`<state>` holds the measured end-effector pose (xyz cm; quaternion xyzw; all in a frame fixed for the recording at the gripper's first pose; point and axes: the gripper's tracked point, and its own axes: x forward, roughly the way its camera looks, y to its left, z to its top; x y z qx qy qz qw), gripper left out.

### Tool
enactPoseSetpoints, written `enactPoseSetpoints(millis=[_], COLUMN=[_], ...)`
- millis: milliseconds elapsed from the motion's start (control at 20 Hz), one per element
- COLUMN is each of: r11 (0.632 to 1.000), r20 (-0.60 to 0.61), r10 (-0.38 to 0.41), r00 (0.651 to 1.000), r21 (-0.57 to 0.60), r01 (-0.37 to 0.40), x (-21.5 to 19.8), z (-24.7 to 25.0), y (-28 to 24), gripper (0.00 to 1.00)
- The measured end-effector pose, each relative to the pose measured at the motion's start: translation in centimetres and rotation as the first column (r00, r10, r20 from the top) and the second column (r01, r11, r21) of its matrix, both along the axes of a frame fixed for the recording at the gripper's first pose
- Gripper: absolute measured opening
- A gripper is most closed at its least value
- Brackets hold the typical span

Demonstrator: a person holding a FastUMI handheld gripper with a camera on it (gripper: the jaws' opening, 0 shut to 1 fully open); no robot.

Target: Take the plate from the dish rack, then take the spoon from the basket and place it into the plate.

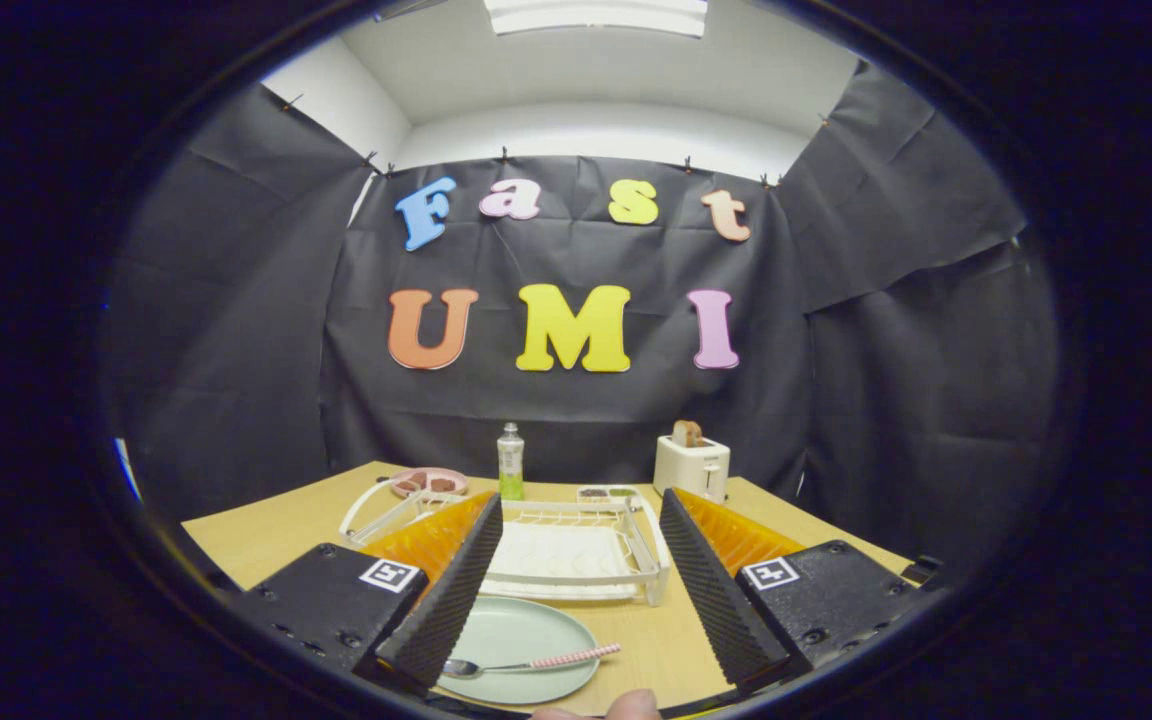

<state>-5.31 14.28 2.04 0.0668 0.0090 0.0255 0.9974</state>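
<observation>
A pale green plate (511, 640) lies flat on the wooden table (266, 535), between my fingers and nearer the left one. A spoon (526, 664) with a pink striped handle rests across the plate's near part, bowl toward the left finger. My gripper (581, 600) is open, with nothing between its fingers. Just beyond the plate stands a white wire dish rack (566, 550), its tray bare. A small basket (608, 494) is attached at the rack's far end.
A green-and-clear bottle (510, 462) stands behind the rack. A white toaster (692, 466) with toast in it sits at the back right. A pink dish (429, 482) with food is at the back left. A fingertip (631, 705) shows at the near edge.
</observation>
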Motion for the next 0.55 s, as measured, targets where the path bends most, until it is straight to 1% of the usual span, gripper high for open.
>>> enactPoseSetpoints(millis=[350,550], r11=[1.000,1.000], r20=[0.008,0.009], r10=[0.006,0.018], r00=[1.000,1.000], r21=[-0.018,0.004], r01=[-0.006,-0.018], x=[-0.2,-0.2], z=[0.5,0.8], y=[0.5,0.9], gripper=[1.00,1.00])
